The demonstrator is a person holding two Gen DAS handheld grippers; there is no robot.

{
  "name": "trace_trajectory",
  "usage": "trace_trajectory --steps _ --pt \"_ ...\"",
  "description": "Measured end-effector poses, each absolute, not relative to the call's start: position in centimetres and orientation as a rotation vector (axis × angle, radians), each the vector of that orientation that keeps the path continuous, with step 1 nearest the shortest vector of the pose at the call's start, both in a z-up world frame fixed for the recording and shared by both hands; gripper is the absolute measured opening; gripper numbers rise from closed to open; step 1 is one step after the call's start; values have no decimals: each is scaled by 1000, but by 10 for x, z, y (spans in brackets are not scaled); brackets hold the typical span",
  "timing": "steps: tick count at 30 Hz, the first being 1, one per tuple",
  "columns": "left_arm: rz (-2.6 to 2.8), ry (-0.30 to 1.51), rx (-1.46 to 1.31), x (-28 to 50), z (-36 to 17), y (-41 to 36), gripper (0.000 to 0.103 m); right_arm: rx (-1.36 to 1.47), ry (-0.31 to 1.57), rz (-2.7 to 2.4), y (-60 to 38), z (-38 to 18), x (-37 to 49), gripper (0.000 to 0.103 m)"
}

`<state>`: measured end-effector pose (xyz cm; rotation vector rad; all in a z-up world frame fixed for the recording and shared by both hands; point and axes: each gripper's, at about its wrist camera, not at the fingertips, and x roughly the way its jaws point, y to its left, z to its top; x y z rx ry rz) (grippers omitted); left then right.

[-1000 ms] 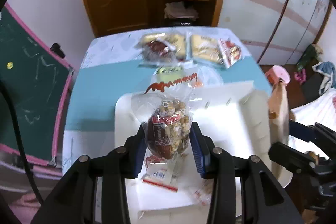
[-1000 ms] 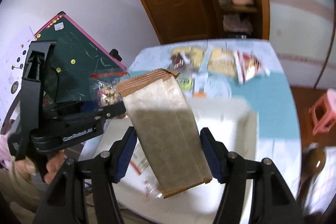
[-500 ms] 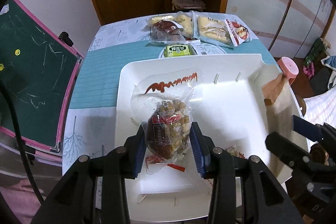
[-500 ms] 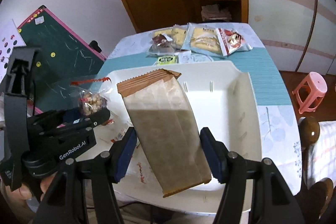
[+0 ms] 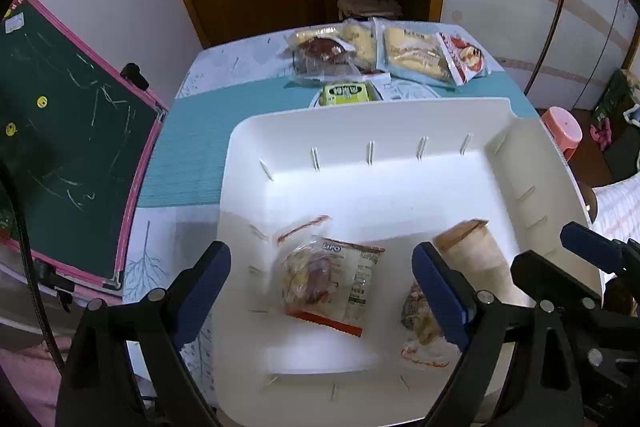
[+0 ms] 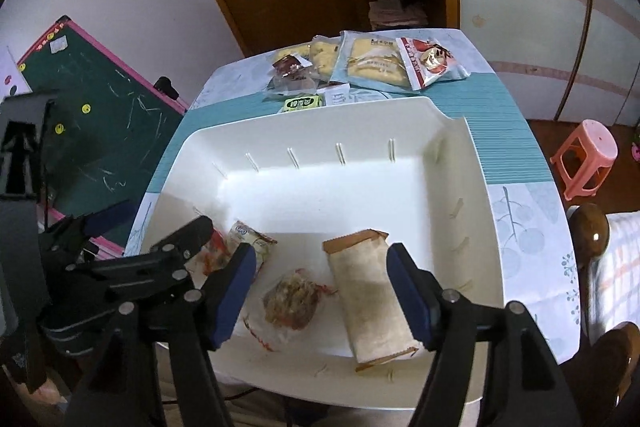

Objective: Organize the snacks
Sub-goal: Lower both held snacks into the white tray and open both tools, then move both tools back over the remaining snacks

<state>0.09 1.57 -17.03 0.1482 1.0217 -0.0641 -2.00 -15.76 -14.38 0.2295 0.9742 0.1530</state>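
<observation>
In the white bin [image 5: 400,123]: three snacks lie on its floor near the front wall, on a table [image 5: 188,163] covered in teal and patterned cloth.
Brown paper bag [image 6: 370,297]: flat at the near right of the floor; long axis runs near to far, leaning slightly left at the far end; folded top points far, toward the back wall.
Clear nut packet [image 5: 326,281]: flat at the near left; red-edged seal at the near right, crumpled clear end toward the far left, so it lies on a diagonal.
Small clear packet [image 6: 294,301]: between the other two, touching or almost touching the bag's left side.
Left gripper [image 5: 322,289]: released, jaws spread wide above the nut packet, grasping nothing.
Right gripper [image 6: 322,293]: released, jaws wide either side of the paper bag; whether the right pad touches the bag I cannot tell.
Open room: the far half and right side of the bin floor are bare up to the ribbed walls.
Beyond the far rim: bread packets [image 5: 412,57], a red-and-white packet [image 6: 430,63] and a green packet [image 5: 346,93] on the table.
Left edge: a chalkboard [image 5: 60,131] stands just beside the table.
</observation>
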Motion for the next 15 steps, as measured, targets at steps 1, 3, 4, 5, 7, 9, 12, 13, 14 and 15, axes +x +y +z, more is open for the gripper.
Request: trace_trajectory --steps 1,3,4,5,7,9,12,13,14,15 --pt "-64 1026 145 1 -171 16 92 231 974 155 -158 -144 -20 69" --pt "-63 1032 136 3 -172 17 91 233 969 160 -158 -143 -19 69" --pt "-61 1032 130 3 -172 17 92 232 968 158 -158 -143 -19 69" --pt "-59 1031 125 4 -172 18 92 231 966 158 -158 -143 -19 69" --pt "-54 1025 107 4 -171 20 92 236 961 159 -159 -142 -18 69" --pt "-48 1019 90 6 -169 22 92 234 949 162 -160 -141 -18 69" --pt "-42 1013 65 8 -167 25 91 220 929 160 -159 -139 -18 69" --pt "-41 1010 59 8 -165 25 91 214 921 160 -159 -137 -18 69" --pt "-42 1007 52 9 -164 26 92 211 916 161 -159 -136 -17 69" --pt "-41 1001 44 11 -162 26 92 204 909 162 -159 -135 -16 69"
